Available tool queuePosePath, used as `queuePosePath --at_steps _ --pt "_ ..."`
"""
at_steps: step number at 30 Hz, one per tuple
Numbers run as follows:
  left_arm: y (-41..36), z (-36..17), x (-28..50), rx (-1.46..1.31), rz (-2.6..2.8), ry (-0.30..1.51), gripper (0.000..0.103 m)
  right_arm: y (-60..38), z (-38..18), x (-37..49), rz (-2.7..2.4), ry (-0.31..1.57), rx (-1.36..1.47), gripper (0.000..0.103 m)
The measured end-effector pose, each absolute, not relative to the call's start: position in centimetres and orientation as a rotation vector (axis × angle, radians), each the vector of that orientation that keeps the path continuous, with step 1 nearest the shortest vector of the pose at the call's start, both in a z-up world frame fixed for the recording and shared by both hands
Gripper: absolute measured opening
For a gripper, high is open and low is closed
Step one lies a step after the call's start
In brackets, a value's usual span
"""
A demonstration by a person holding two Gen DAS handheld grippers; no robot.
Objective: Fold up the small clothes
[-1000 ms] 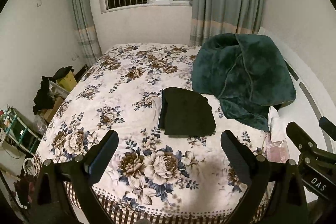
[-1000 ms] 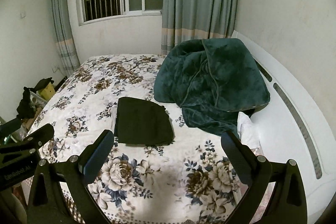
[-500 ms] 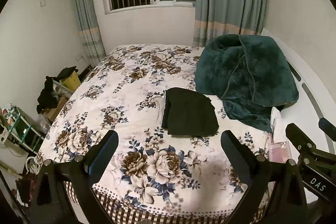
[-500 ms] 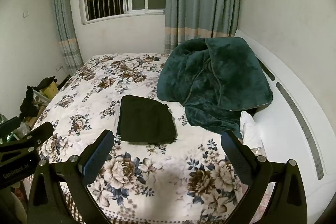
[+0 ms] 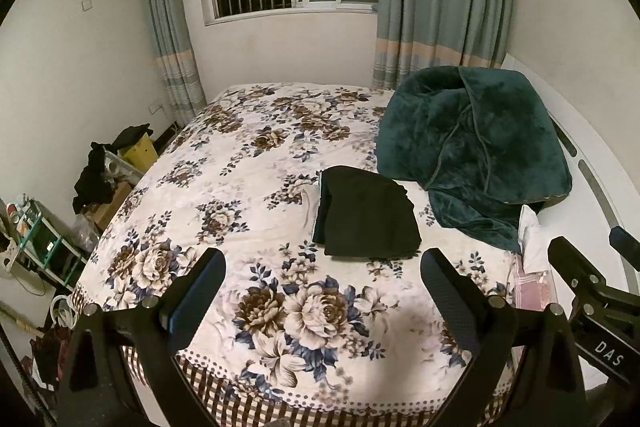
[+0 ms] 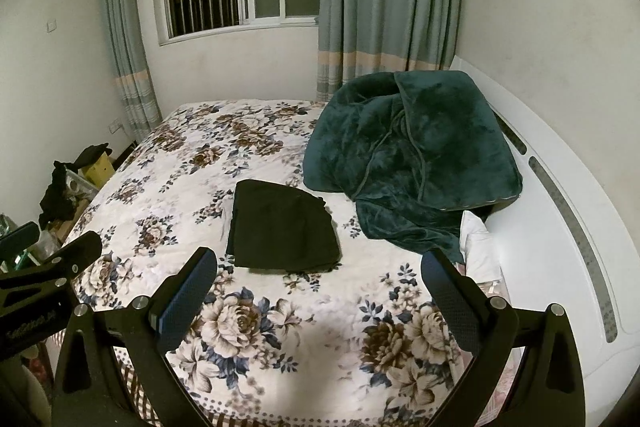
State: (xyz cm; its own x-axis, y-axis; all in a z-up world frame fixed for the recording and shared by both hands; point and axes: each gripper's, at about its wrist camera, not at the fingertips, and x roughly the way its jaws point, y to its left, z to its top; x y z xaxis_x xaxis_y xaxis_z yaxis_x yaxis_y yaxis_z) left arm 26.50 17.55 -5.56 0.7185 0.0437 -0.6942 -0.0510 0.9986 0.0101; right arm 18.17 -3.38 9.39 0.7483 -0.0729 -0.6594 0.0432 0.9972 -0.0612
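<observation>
A dark folded garment point(image 5: 366, 213) lies flat on the floral bedspread point(image 5: 248, 187), near the middle of the bed; it also shows in the right wrist view point(image 6: 282, 227). My left gripper point(image 5: 320, 287) is open and empty, held back over the bed's near edge, well short of the garment. My right gripper point(image 6: 318, 287) is open and empty too, at about the same distance. The right gripper shows at the right edge of the left wrist view point(image 5: 588, 279), and the left gripper at the left edge of the right wrist view point(image 6: 48, 263).
A dark green plush blanket point(image 5: 476, 147) is heaped at the right, beside the garment. A white headboard point(image 6: 560, 211) curves along the right. White and pink cloth point(image 5: 532, 259) lies by the blanket. Boxes, dark clothes and a shelf point(image 5: 100, 179) stand on the floor left of the bed.
Both grippers have drawn back and tilted up a little, so the bed and garment sit slightly farther off and more of the window shows. The garment has not moved.
</observation>
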Motion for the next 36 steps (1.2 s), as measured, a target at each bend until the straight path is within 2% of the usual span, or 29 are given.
queuePosePath --at_steps 36 --pt "17.9 -5.7 26.1 -0.011 0.060 0.765 0.100 -2.5 9.3 17.2 -0.042 0.719 -0.040 0.103"
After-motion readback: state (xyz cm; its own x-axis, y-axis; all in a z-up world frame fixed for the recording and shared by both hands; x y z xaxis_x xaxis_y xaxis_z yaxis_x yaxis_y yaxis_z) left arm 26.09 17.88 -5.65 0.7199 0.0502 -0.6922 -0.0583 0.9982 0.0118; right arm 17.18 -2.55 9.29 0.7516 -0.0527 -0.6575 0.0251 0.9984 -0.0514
